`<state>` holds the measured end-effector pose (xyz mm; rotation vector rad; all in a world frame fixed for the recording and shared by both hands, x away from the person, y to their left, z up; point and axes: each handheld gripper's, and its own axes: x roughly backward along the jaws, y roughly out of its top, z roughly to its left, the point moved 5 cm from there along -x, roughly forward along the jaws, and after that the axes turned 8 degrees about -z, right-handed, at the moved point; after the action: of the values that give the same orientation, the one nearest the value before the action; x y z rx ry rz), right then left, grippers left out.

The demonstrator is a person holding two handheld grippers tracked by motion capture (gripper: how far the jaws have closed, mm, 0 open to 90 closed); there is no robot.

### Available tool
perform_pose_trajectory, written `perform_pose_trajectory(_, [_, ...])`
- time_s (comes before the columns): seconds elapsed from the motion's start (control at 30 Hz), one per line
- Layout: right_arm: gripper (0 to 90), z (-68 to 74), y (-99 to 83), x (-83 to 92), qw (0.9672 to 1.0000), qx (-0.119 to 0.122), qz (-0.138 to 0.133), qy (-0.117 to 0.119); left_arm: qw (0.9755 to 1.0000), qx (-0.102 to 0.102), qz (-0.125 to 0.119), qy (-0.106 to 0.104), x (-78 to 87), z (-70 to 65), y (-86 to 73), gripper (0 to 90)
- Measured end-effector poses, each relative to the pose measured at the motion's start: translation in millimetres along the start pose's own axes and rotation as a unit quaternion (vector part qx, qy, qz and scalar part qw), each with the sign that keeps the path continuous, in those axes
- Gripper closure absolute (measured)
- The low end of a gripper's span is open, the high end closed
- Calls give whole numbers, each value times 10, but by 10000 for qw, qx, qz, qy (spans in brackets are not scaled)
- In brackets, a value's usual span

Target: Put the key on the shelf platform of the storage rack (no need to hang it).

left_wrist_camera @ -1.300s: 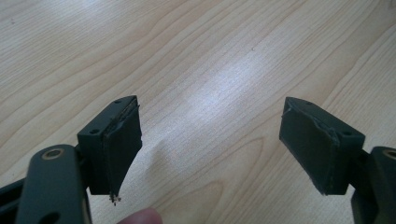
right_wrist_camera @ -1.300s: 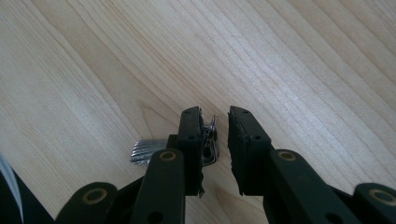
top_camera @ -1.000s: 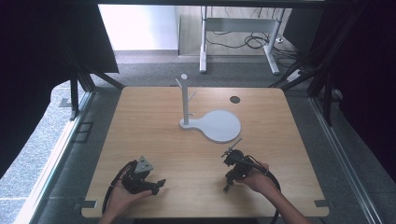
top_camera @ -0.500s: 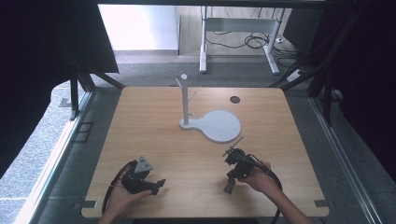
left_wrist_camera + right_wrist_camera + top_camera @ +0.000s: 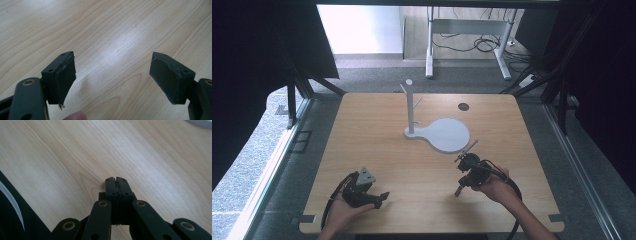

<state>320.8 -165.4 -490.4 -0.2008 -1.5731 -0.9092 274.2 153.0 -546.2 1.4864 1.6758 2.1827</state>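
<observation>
Keep the right gripper (image 5: 458, 190) lifted clear of the wooden table (image 5: 377, 135) with its jaws pressed fully together on nothing, as the right gripper view (image 5: 116, 181) confirms: pad against pad, bare wood beyond. Point the tips toward the near edge only while idle; for an approach, turn toward the white stand (image 5: 412, 107), which sits upright near the middle of the table, well apart from both grippers, its round base plate (image 5: 449, 134) spreading to the right of the post. Spread the jaws before nearing the post or its small side pegs, not at contact. Approach level and from the near side, avoiding the base plate rim to prevent tipping or sliding. Hold the left gripper (image 5: 382, 196) low at the near left of the table, jaws wide apart and empty, as the left gripper view (image 5: 110, 82) shows with bare wood grain between the pads (image 5: 65, 77). Reserve that gripper for steadying the base if needed. Mind the trailing cables near the table edge. Disregard the dark disc (image 5: 463, 106) toward the far right.
</observation>
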Motion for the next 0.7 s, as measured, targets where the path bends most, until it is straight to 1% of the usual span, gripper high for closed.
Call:
perform_pose_trajectory(0.03, [899, -5, 11, 30, 10000, -38, -14, -36, 10000, -3, -4, -4, 2, 2, 1, 213])
perform_pose_trajectory(0.33, [899, -91, 97, 271, 9998, 33, -129, -158, 10000, 15, -5, 9, -10, -11, 1, 213])
perform_pose_trajectory(0.7, [899, -134, 138, 273, 9998, 23, -142, -135, 10000, 25, -8, 6, -10, -12, -1, 213])
